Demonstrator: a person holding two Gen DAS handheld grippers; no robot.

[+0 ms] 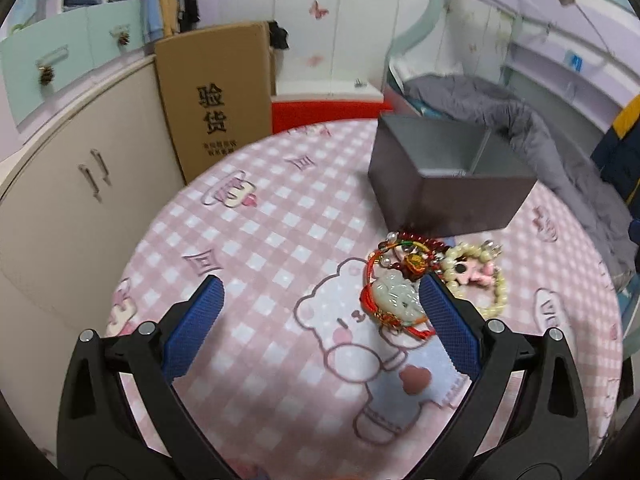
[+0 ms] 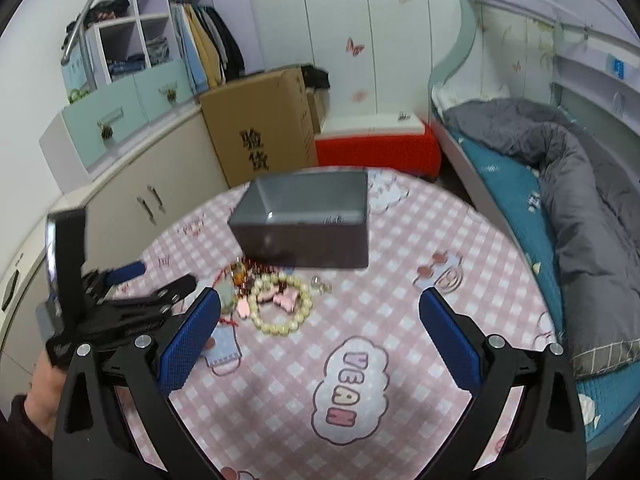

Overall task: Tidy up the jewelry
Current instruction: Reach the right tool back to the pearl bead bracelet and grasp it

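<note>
A heap of jewelry lies on the pink checked tablecloth (image 1: 260,216) in front of a dark grey open box (image 1: 448,178) with two compartments. In the heap are a jade pendant on a red cord (image 1: 394,300), a dark red bead bracelet (image 1: 416,242) and a cream pearl bracelet (image 1: 494,280) with pink charms. My left gripper (image 1: 320,292) is open and empty above the cloth, its right finger beside the pendant. My right gripper (image 2: 320,308) is open and empty; the pearl bracelet (image 2: 280,306) lies between its fingers, nearer the left one. The box (image 2: 304,220) stands behind the heap. The left gripper (image 2: 132,292) shows at the left.
A tall cardboard carton (image 1: 216,96) and a beige cabinet (image 1: 68,208) stand beyond the table's left side. A red stool (image 2: 376,152) stands behind the table. A bed with a grey quilt (image 2: 576,208) runs along the right.
</note>
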